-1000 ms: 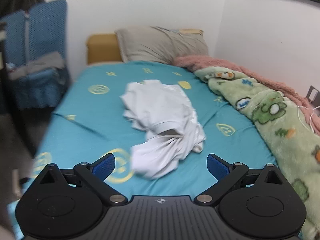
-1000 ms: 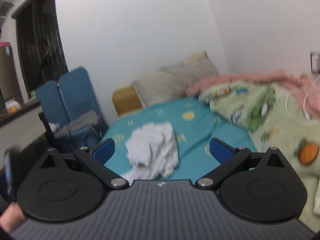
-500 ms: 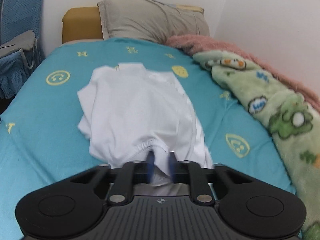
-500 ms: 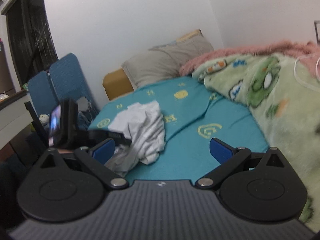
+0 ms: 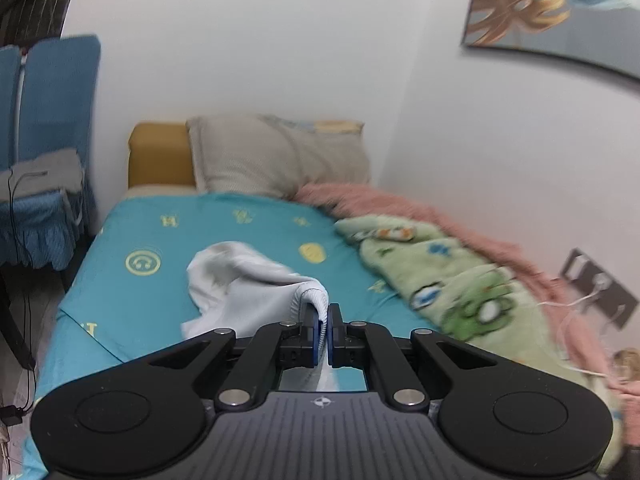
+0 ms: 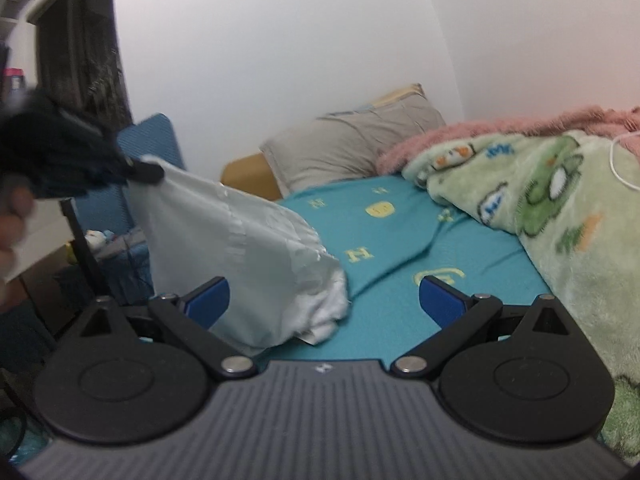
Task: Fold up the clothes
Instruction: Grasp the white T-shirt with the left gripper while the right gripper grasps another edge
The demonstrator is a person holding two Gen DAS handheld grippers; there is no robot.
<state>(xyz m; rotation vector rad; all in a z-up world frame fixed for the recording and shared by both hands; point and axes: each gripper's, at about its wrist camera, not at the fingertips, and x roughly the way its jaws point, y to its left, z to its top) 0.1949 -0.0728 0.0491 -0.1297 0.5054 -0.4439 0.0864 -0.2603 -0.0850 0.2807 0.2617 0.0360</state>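
Note:
A white garment [image 5: 244, 284] lies partly on the teal bedsheet [image 5: 132, 296]. My left gripper [image 5: 328, 330] is shut on a ribbed hem of the garment and holds it up off the bed. In the right wrist view the garment [image 6: 240, 248] hangs stretched from the left gripper [image 6: 144, 172] at upper left down to the sheet. My right gripper [image 6: 324, 300] is open and empty, low over the bed's near edge, with the garment's bunched lower end just beyond its left finger [image 6: 208, 298].
A grey pillow [image 5: 276, 156] and a yellow headboard cushion [image 5: 158, 154] lie at the bed's far end. A green cartoon blanket [image 5: 472, 296] over a pink one [image 5: 404, 208] runs along the right wall. A blue chair [image 5: 44, 128] stands left of the bed.
My left gripper closed on the garment's hem and lifted it up and back, so the cloth now hangs stretched. My right gripper stayed open and came nearer the garment.

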